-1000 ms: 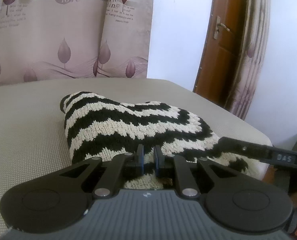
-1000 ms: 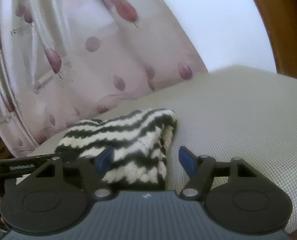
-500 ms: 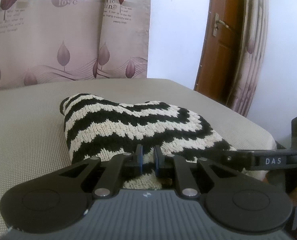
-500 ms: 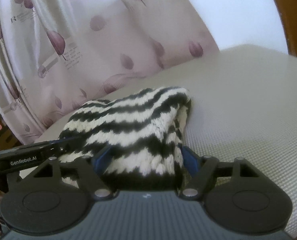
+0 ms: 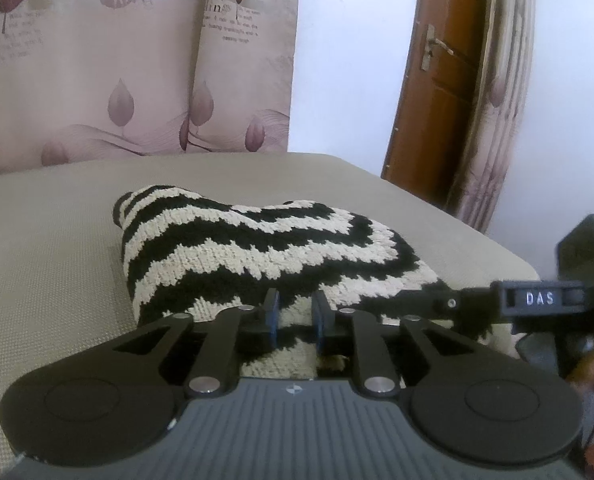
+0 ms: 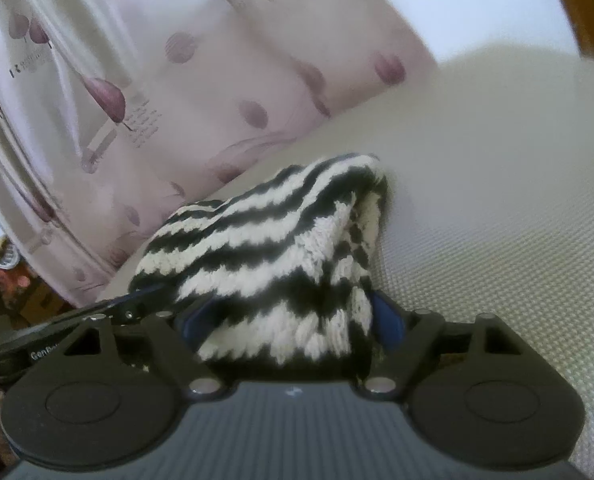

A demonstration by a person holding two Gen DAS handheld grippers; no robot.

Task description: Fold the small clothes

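On the grey mesh-covered desk (image 5: 57,248) in the left wrist view lies the black-and-cream zigzag knit garment (image 5: 257,248), folded into a thick bundle. Left claw (image 5: 295,316) is clamped on the garment's near edge, fingers close together with knit between them, same grip as a second ago. Right claw's finger, marked DAS, reaches in from the right at the garment's near right corner; it sat higher and further back before. Leaf-print curtain (image 5: 137,60) and brown door (image 5: 437,100) behind.

Right wrist view: right claw (image 6: 287,320) stands wide apart, straddling the garment's (image 6: 273,248) end, blue pads at either side. A second ago the knit lay ahead of the fingers; now it fills the gap. Frame is blurred.
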